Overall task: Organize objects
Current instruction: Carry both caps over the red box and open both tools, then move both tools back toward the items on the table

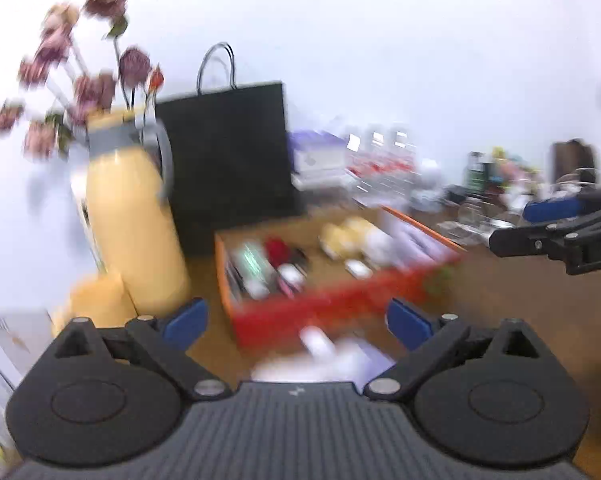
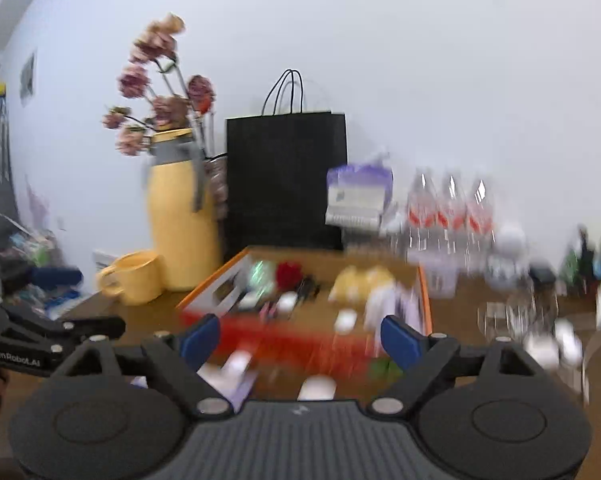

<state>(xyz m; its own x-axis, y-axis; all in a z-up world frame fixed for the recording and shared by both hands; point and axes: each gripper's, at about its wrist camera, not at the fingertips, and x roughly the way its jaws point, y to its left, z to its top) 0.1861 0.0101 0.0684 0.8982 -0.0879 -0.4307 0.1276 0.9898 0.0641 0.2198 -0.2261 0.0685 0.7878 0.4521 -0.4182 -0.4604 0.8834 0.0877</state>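
Orange-walled tray (image 2: 425,300) of small items lay mid-desk (image 1: 520,292), before the black bag (image 2: 286,180); left tool (image 1: 296,322) and right tool (image 2: 300,338) were both spread, empty; blurred approach risked toppling the nearby yellow vase (image 1: 134,224)

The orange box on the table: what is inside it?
The orange box holds a red item, yellow lumps and small white pieces. Blur hides what they are.

Left gripper (image 1: 296,322) and right gripper (image 2: 300,340) both spread wide.
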